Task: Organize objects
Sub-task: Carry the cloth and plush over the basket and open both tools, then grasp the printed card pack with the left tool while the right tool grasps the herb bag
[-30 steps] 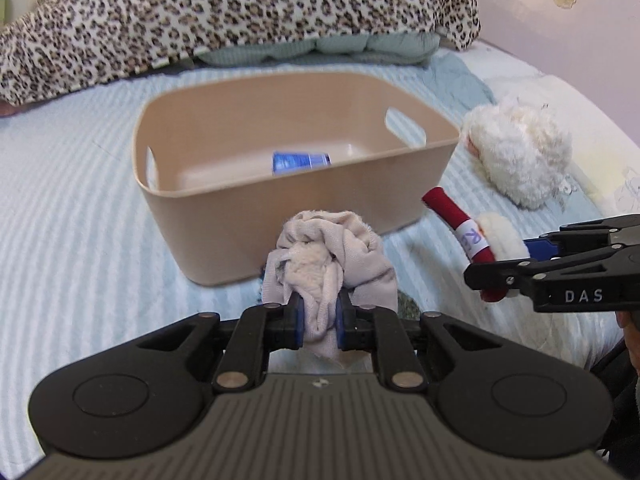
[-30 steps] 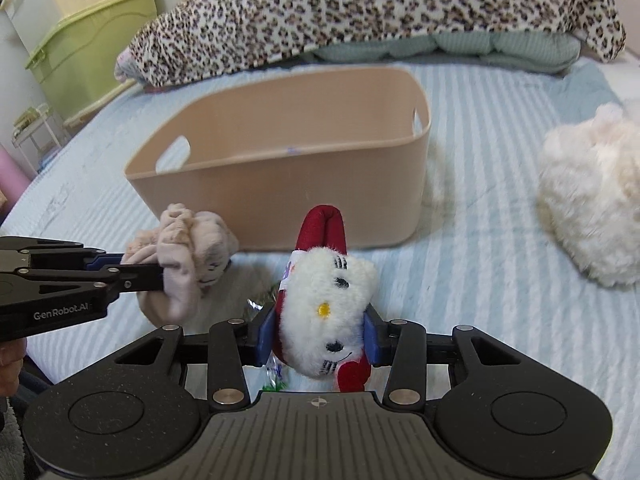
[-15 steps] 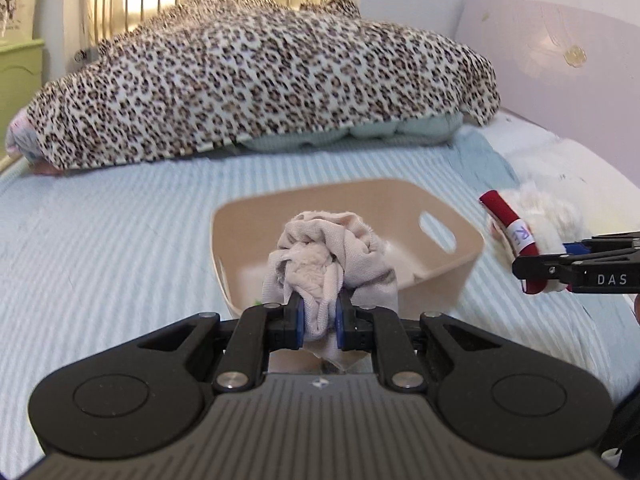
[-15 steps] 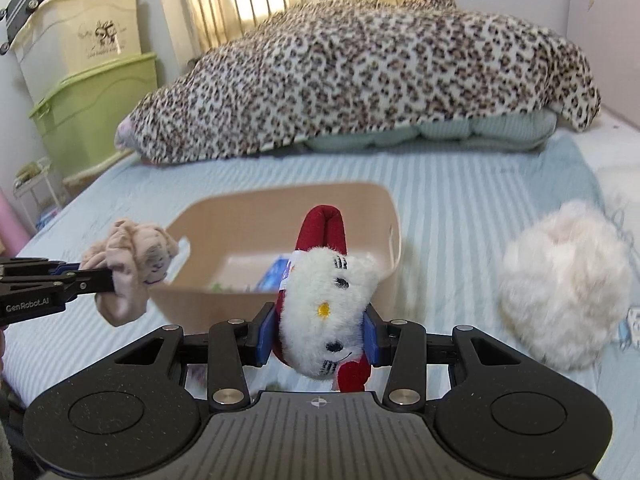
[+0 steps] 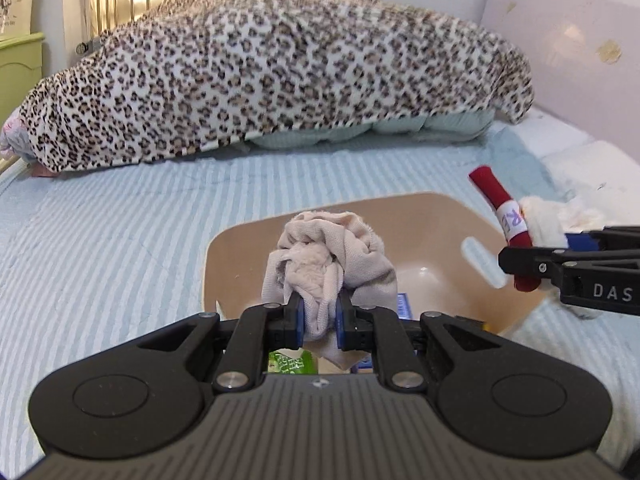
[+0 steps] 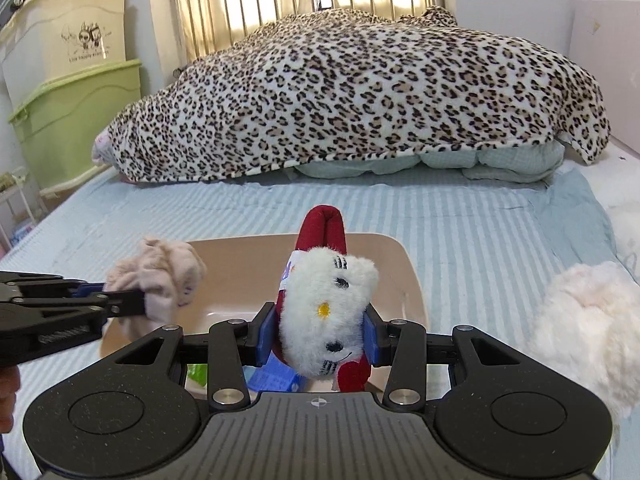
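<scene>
My left gripper is shut on a crumpled beige cloth and holds it in the air over the tan plastic basket. The same cloth and left gripper show at the left of the right wrist view. My right gripper is shut on a white plush cat toy with red trim, also above the basket. In the left wrist view that toy hangs at the right over the basket's rim. A blue packet and a green packet lie inside the basket.
The basket stands on a bed with a light blue striped sheet. A leopard-print blanket is heaped at the far end. A fluffy white plush lies right of the basket. Green and cream storage boxes stand left of the bed.
Both grippers have risen and moved forward with their loads, from in front of the basket's near wall to above its opening. The grips have not changed.
</scene>
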